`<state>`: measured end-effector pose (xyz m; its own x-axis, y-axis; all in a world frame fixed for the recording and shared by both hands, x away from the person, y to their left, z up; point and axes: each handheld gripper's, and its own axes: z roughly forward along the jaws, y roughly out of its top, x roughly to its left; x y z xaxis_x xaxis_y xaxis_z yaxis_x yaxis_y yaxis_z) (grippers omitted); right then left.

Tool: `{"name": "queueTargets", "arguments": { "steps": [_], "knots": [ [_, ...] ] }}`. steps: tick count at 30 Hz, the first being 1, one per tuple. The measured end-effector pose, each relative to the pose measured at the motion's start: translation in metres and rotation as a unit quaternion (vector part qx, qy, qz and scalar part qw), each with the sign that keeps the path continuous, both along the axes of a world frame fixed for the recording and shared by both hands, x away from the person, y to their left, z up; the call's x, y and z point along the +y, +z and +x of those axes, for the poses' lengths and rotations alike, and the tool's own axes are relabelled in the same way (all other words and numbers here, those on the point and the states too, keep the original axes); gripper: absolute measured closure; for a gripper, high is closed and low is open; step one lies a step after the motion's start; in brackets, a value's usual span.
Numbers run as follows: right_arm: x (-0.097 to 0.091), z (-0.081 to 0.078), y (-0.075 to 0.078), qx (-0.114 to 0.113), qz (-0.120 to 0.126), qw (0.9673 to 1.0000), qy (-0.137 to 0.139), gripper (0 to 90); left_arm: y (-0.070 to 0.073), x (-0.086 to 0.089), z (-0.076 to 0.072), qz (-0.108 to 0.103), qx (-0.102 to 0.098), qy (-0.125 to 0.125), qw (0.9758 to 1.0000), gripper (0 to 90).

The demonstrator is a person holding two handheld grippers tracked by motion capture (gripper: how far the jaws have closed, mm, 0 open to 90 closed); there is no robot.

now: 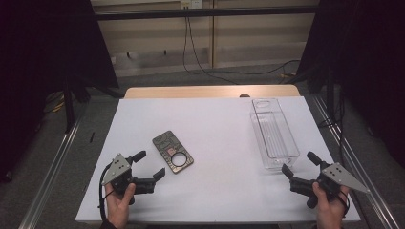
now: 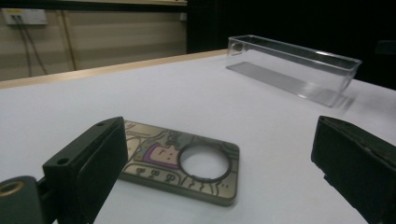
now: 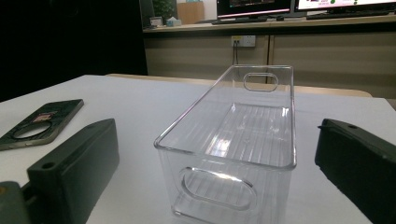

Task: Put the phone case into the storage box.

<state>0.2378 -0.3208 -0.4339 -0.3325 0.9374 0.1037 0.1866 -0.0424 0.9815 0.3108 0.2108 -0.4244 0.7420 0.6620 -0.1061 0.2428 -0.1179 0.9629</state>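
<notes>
Where the plate point(image 1: 173, 151) lies flat, clear bin point(image 1: 274, 133) well apart, right.

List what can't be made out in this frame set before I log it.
- Flat patterned plate: its markings are too small in the high view, and the left tongs cover its near corner in the left gripper view.
- Same plate in the right gripper view: cut off by the left edge.
- Clear bin: its near bottom runs off the lower edge in the right gripper view, between the right tongs.
- Room behind the table: dark at both sides.
</notes>
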Motion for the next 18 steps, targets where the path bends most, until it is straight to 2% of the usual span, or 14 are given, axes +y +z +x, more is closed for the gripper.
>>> {"name": "queueTargets", "arguments": {
  "steps": [2, 6, 11, 13, 18],
  "knots": [
    [0.0, 0.0, 0.0, 0.0, 0.0, 1.0, 0.0, 0.0, 0.001, -0.001, 0.0, 0.006, -0.006, 0.001, 1.0, 3.8],
    [0.0, 0.0, 0.0, 0.0, 0.001, 1.0, 0.001, 0.0, 0.003, -0.002, 0.004, 0.001, -0.024, 0.008, 0.9997, 3.5],
    [0.0, 0.0, 0.0, 0.001, 0.001, 1.0, 0.001, 0.0, 0.003, -0.005, 0.007, -0.009, -0.024, 0.009, 0.9996, 1.5],
    [0.0, 0.0, 0.0, 0.0, 0.001, 1.0, 0.001, 0.0, 0.004, -0.009, 0.01, -0.012, -0.028, 0.013, 0.9995, 1.4],
    [0.001, 0.0, 0.0, 0.0, 0.001, 1.0, 0.002, 0.0, 0.007, -0.015, 0.015, -0.015, -0.043, 0.001, 0.999, 1.4]
  ]
}}
